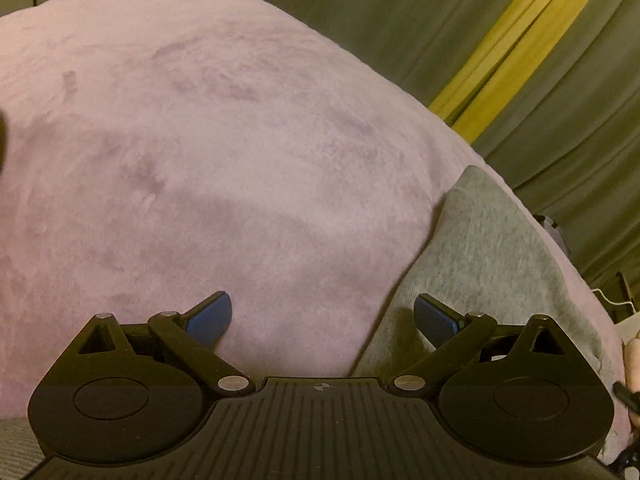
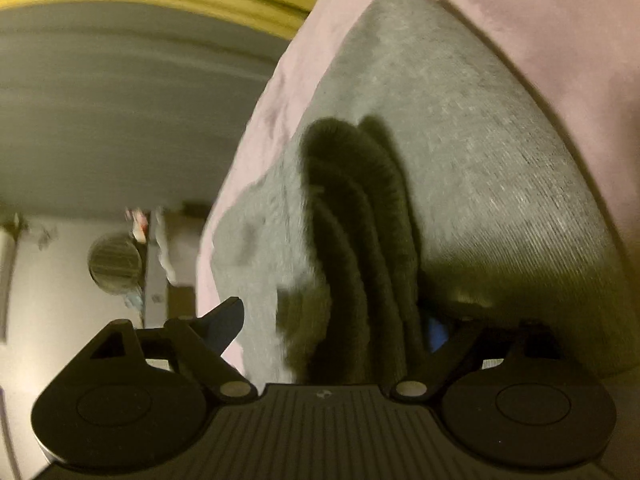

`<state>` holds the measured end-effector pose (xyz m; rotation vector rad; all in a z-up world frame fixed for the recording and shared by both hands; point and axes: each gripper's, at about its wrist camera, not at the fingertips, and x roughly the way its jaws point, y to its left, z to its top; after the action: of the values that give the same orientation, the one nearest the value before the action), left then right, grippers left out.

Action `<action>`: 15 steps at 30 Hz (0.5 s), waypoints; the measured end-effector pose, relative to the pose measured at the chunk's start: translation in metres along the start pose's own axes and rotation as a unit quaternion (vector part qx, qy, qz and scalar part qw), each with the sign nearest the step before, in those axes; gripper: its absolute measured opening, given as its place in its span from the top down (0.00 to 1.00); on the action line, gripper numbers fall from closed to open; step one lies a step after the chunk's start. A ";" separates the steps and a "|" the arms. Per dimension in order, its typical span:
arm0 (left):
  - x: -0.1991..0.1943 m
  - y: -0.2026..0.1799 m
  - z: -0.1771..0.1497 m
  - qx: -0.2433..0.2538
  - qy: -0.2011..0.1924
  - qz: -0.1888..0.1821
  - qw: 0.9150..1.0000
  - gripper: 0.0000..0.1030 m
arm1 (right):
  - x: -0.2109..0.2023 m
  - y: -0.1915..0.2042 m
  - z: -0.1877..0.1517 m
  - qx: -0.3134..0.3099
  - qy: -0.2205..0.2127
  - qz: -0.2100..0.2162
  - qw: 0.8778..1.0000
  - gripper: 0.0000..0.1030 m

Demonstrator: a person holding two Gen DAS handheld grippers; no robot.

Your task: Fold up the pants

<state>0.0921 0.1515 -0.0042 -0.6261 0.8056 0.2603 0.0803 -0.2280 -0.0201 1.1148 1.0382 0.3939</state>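
Observation:
The grey pants [image 1: 492, 264] lie on a pink fleece blanket [image 1: 208, 152], at the right of the left wrist view. My left gripper [image 1: 323, 318] is open and empty, low over the blanket, its right finger over the pants' left edge. In the right wrist view the pants [image 2: 460, 128] fill the middle and right, with a dark ribbed waistband or cuff [image 2: 352, 216] bunched in front. My right gripper [image 2: 336, 320] is open, its fingers [image 2: 224, 320] straddling the fabric; the right finger is partly hidden under a raised fold.
Grey curtains with a yellow stripe [image 1: 516, 44] hang behind the blanket's far edge. In the right wrist view the blanket's edge [image 2: 256, 128] drops off to the left, with a round fan [image 2: 114, 264] and blurred clutter beyond. A hand [image 1: 632, 364] shows at the far right.

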 end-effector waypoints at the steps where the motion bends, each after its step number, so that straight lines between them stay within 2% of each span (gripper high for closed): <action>1: 0.001 0.000 0.000 0.000 0.000 0.000 1.000 0.02 | 0.002 0.003 -0.001 -0.007 0.000 -0.001 1.000 0.04; 4: 0.005 -0.001 0.000 -0.005 0.002 0.002 1.000 0.02 | 0.011 0.018 -0.004 -0.046 0.001 -0.030 0.998 0.04; 5: 0.003 0.000 0.000 -0.006 0.002 0.002 1.000 0.02 | 0.010 0.022 -0.006 -0.058 -0.002 -0.032 0.998 0.06; 6: 0.001 0.001 0.000 -0.007 0.001 0.001 1.000 0.02 | 0.009 0.025 -0.008 -0.070 -0.006 -0.034 0.997 0.12; 8: 0.002 0.001 0.000 -0.008 0.001 0.000 1.000 0.02 | 0.005 0.029 -0.010 -0.085 -0.011 -0.053 0.995 0.56; 10: 0.003 0.001 0.000 -0.008 0.001 0.001 1.000 0.02 | -0.002 0.035 -0.012 -0.082 -0.028 -0.047 0.995 0.56; 12: 0.004 0.001 0.000 -0.010 0.001 0.003 1.000 0.02 | -0.006 0.049 -0.016 -0.104 -0.044 -0.045 0.993 0.59; 15: 0.004 0.002 0.000 -0.015 0.001 0.001 1.000 0.02 | -0.016 0.081 -0.018 -0.141 -0.066 -0.019 0.988 0.60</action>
<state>0.0938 0.1533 -0.0084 -0.6529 0.8057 0.2736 0.0745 -0.1945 0.0575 0.8535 0.8559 0.4174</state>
